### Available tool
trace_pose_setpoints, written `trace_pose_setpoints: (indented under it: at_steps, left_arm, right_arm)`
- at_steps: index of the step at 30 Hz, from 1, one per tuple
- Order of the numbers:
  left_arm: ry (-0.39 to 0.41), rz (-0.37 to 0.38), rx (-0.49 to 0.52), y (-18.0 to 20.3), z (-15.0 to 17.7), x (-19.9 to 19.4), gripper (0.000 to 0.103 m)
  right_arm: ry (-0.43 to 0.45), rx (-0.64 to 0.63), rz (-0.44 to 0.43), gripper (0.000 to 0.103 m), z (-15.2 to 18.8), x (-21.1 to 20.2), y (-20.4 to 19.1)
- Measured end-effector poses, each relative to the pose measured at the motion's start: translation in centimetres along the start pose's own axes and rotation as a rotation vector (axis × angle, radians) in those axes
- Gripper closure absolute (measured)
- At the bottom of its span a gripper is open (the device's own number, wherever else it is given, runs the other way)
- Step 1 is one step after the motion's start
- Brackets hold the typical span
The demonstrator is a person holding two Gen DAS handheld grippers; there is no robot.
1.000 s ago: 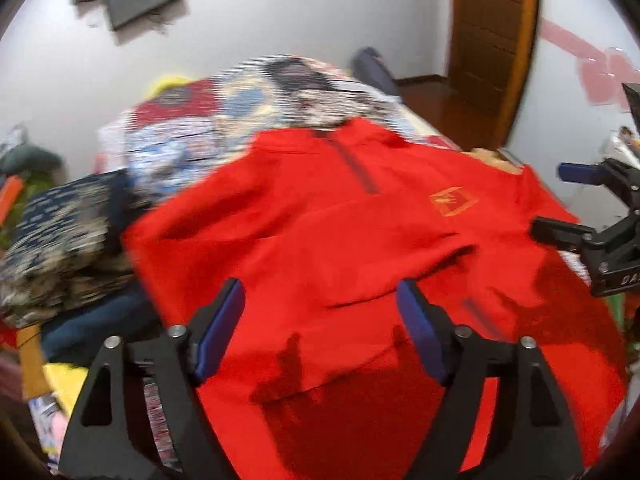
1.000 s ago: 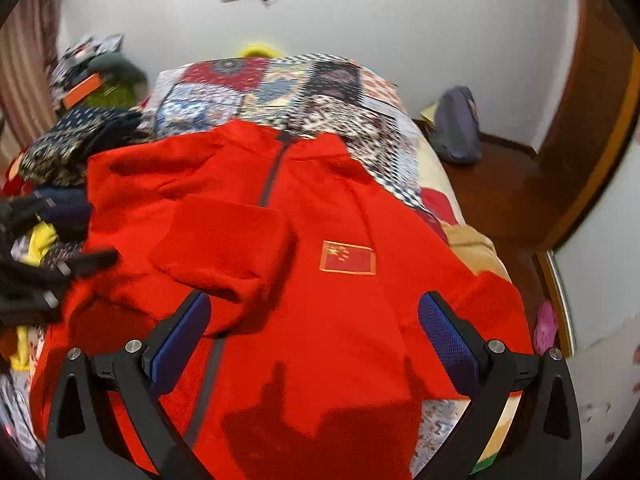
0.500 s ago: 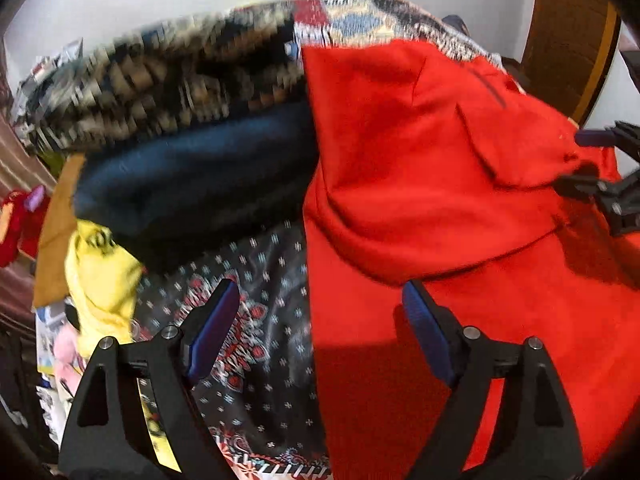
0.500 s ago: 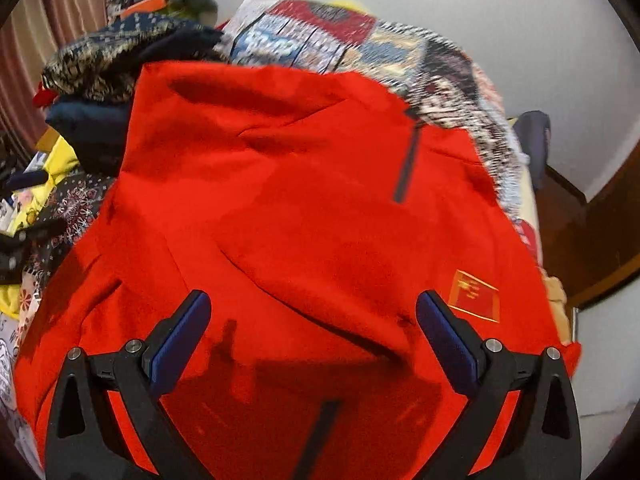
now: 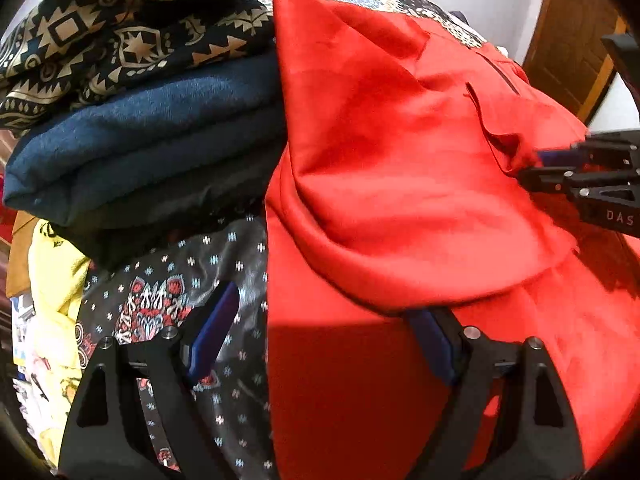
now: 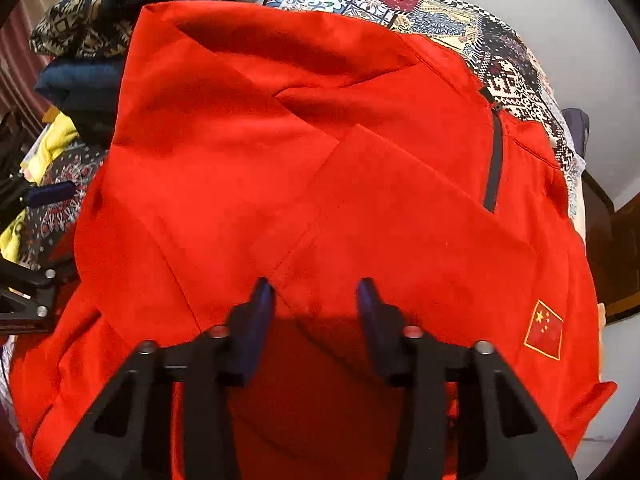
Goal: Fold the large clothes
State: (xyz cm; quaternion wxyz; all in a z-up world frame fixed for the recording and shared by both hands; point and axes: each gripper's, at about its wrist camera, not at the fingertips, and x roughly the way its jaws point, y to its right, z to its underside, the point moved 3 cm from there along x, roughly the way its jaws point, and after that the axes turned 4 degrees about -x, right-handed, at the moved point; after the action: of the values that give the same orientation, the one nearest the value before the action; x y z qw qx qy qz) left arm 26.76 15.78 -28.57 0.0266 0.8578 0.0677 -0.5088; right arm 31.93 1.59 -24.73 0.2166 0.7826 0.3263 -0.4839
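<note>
A red zip-neck jacket [image 5: 400, 160] [image 6: 240, 160] lies face up on the bed, with a flag patch [image 6: 544, 330] on its chest. One sleeve [image 6: 400, 220] is folded across the front. My right gripper [image 6: 314, 286] points down at that sleeve's cuff. Its jaws are closing with flat red cloth between the pads and a gap still showing. The left wrist view shows it at the cuff [image 5: 536, 166] too. My left gripper [image 5: 320, 304] stands open astride the jacket's left edge, one finger over the red cloth, one over the dark floral cloth [image 5: 180, 280].
A stack of folded clothes sits left of the jacket: a dark gold-patterned piece [image 5: 120, 32] on a navy one [image 5: 140, 128]. A yellow garment [image 5: 56, 280] lies at the near left. The patchwork bedspread [image 6: 440, 20] shows beyond the collar; a wooden door [image 5: 572, 40] stands at the right.
My left gripper moved from above the jacket's middle down to its left edge beside the stack. My right gripper dropped toward the folded sleeve and its jaws narrowed from wide open.
</note>
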Motion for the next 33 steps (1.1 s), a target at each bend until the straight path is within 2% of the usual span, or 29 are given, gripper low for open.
trace_pose_setpoints:
  at_steps: [1,5,8,10,11,12,13,18,21,25,33]
  left_arm:
    - [0.007,-0.009,-0.009,0.0,-0.3,0.2,0.020]
    - [0.052,-0.052,-0.036,0.3,-1.7,0.5,0.020]
    - [0.091,-0.049,-0.023,1.0,-2.6,0.2,0.043]
    - [0.093,-0.023,-0.012,1.6,-3.1,0.1,0.070]
    - [0.092,-0.018,-0.008,1.9,-3.2,0.1,0.077]
    - [0.097,-0.024,-0.006,1.9,-3.5,0.0,0.090]
    - [0.107,-0.049,-0.009,1.8,-3.8,-0.2,0.094]
    - [0.152,-0.047,-0.105,0.0,-5.7,-1.8,0.096]
    - [0.163,-0.051,-0.133,-1.0,-6.0,-2.4,0.096]
    - [0.138,-0.069,-0.130,-1.6,-5.3,-1.7,0.096]
    - [0.084,-0.097,-0.129,-0.8,-3.5,0.3,0.096]
  right_arm:
    - [0.002,0.003,0.002,0.095,-0.2,0.0,0.0]
    - [0.063,0.043,0.034,0.096,-1.1,-1.1,0.4]
    - [0.135,0.096,0.052,0.097,-1.5,-3.5,1.8]
    - [0.187,0.135,0.071,0.097,-1.7,-5.6,3.1]
    - [0.213,0.154,0.084,0.097,-1.7,-6.8,3.9]
    - [0.238,0.174,0.098,0.097,-1.6,-8.0,4.8]
    - [0.256,0.189,0.107,0.097,-1.7,-8.8,5.5]
    - [0.352,0.300,0.161,0.097,-0.7,-13.6,10.0]
    - [0.363,0.358,0.172,0.097,0.5,-14.4,12.3]
    - [0.336,0.421,0.163,0.097,3.1,-14.0,14.0]
    - [0.222,0.530,0.110,0.097,10.0,-10.9,15.3]
